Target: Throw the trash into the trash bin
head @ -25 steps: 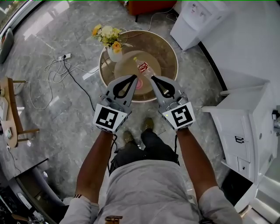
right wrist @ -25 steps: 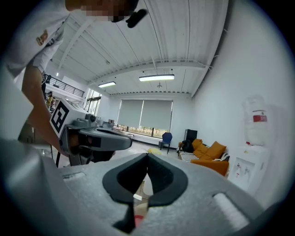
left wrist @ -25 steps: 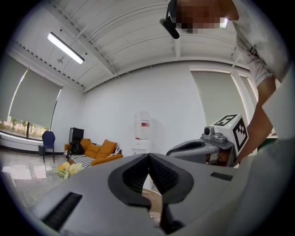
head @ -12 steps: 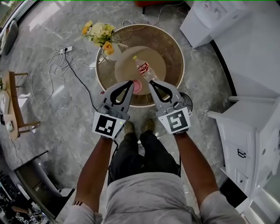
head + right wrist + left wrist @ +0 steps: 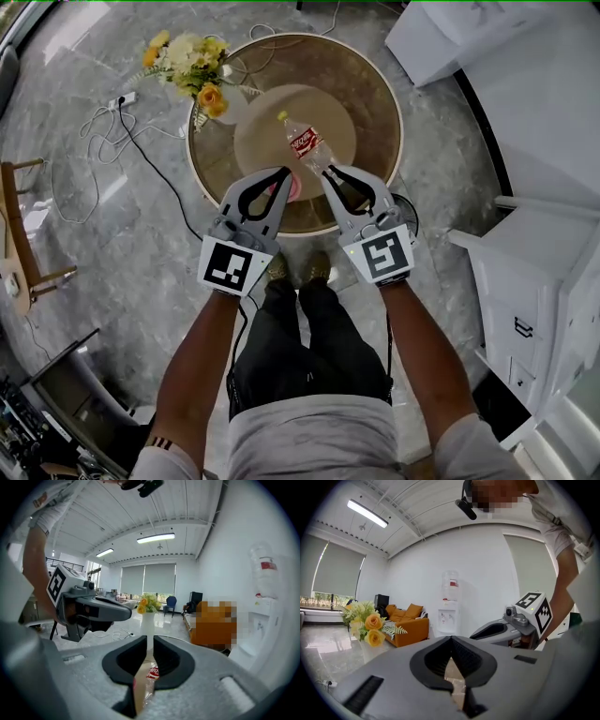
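Observation:
A clear plastic bottle (image 5: 305, 145) with a red label lies on the beige middle of the round table (image 5: 386, 112). My right gripper (image 5: 330, 172) hovers just short of the bottle's near end. Its jaws are opening by a narrow slit with nothing between them. In the right gripper view (image 5: 150, 639) the bottle (image 5: 152, 672) shows through that slit. My left gripper (image 5: 283, 172) is shut and empty beside it, above a small pink thing (image 5: 294, 190) on the table. In the left gripper view (image 5: 451, 639) its tips meet. A dark round bin-like thing (image 5: 405, 214) stands by the table's right edge.
A vase of yellow flowers (image 5: 192, 67) stands at the table's far left. White cabinets (image 5: 534, 272) and a water dispenser (image 5: 450, 37) line the right side. A power strip with cables (image 5: 117, 98) lies on the floor at left, near a wooden chair (image 5: 19, 234).
Both grippers have come down and forward over the table's near edge, closer to the bottle. The table fills more of the head view.

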Available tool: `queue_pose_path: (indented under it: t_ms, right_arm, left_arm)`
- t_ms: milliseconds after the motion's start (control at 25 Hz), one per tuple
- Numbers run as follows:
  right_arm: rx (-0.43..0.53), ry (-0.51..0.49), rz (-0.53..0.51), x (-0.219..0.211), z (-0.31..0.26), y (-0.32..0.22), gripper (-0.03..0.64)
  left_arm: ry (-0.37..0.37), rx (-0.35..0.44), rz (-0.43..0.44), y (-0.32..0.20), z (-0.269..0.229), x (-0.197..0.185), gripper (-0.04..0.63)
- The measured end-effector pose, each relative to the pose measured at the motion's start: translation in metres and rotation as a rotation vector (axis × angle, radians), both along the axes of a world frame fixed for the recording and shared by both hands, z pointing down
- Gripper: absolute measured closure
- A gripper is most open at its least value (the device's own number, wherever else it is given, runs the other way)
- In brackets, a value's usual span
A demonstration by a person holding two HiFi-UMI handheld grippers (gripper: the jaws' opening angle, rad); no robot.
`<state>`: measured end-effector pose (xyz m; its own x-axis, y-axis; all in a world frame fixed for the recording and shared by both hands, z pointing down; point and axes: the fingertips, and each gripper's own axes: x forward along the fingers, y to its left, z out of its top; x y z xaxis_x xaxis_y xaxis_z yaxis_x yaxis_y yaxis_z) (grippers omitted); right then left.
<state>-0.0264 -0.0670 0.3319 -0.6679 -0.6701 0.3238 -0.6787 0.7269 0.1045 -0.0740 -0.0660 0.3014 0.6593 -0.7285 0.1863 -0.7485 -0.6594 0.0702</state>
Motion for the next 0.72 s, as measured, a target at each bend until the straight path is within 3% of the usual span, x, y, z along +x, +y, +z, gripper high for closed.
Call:
queue_pose_path:
  t_ms: [320,720]
  right_arm:
    - [-0.099,0.047,0.014,0.001,0.072,-0.016,0.511]
    - [-0.213,0.146,0.038,0.002,0.153,-0.036,0.322]
  left_arm:
    - [-0.006,-0.034,0.040,-0.018,0.046,0.001,0.595]
    - [-0.003,-0.065,0.081,-0.032,0.094,0.002,0.595]
